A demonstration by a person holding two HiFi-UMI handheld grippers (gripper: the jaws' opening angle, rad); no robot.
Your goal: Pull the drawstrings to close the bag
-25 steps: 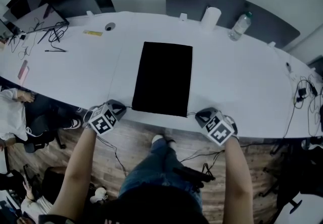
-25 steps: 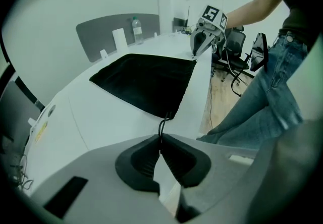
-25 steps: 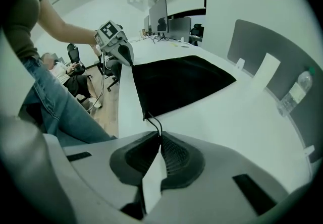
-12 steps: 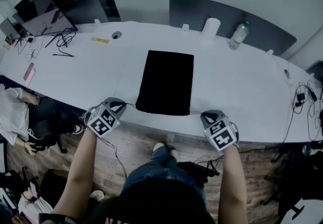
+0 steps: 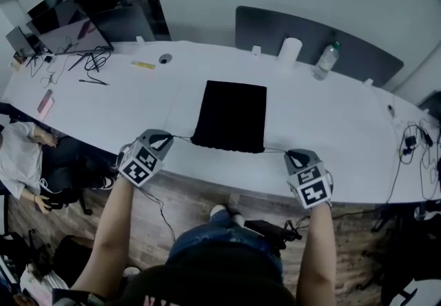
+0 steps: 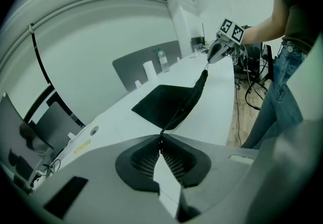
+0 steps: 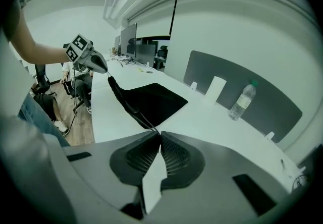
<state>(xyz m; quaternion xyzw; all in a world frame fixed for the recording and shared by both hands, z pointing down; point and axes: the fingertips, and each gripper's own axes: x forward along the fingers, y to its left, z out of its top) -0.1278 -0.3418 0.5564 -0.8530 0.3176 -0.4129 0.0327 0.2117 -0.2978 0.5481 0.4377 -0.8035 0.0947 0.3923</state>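
The left tool point(image 5: 165, 138) and the right tool point(image 5: 291, 154) hang just off the near edge of the tabletop point(image 5: 344, 132), well apart, both tipped down toward it. The bag point(image 5: 231, 113) lies between the two tools and a little beyond them, flat and black, its long axis running straight away from the person. Each tool has its jaws pinched together on a thin black cord: the left string point(image 6: 174, 117) runs from the left tool's tips to the bag's mouth, and the right string point(image 7: 144, 119) does likewise. The mouth faces the tools, gathered into a puckered band lifting off the tabletop between the taut strings; the closed end points at the far wall
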